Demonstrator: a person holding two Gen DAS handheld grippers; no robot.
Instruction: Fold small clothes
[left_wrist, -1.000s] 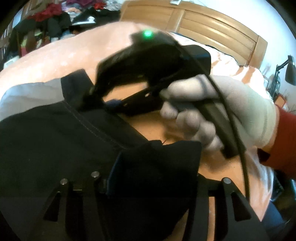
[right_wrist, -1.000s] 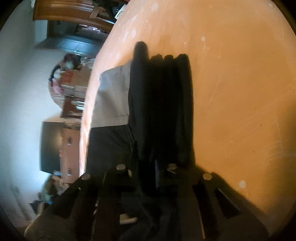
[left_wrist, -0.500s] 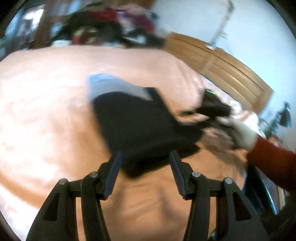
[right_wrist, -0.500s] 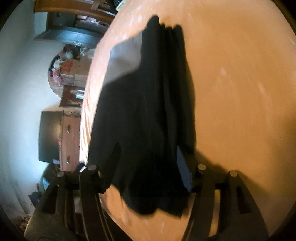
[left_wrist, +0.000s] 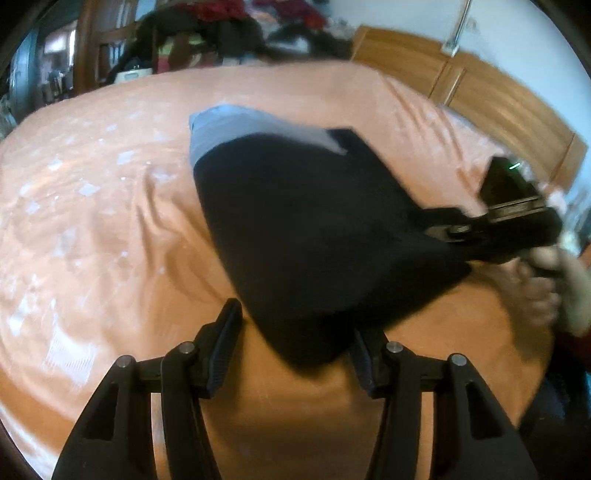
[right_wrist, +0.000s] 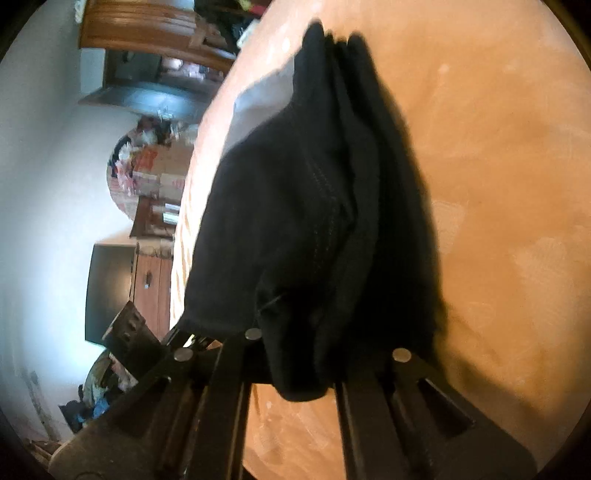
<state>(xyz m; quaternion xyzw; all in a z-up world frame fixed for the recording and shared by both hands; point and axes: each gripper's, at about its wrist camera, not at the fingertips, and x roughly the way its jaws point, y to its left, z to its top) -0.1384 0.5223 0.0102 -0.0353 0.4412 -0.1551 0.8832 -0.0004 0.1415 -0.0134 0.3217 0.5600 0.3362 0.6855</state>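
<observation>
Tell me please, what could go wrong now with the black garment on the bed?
1. The left gripper has its jaws wide apart, with the black garment lying between them ungripped. Closing here may catch only the hanging edge.
2. The right gripper appears to hold one corner alone, so the folded layers may slide apart and the fold may open.
3. The pictures are blurred by motion, and a fast move could drag the cloth and wrinkle the orange bedsheet.

garment (left_wrist: 317, 229): black, grey band | bedsheet (left_wrist: 110, 221): orange, pale flecks | headboard (left_wrist: 509, 107): brown wood
</observation>
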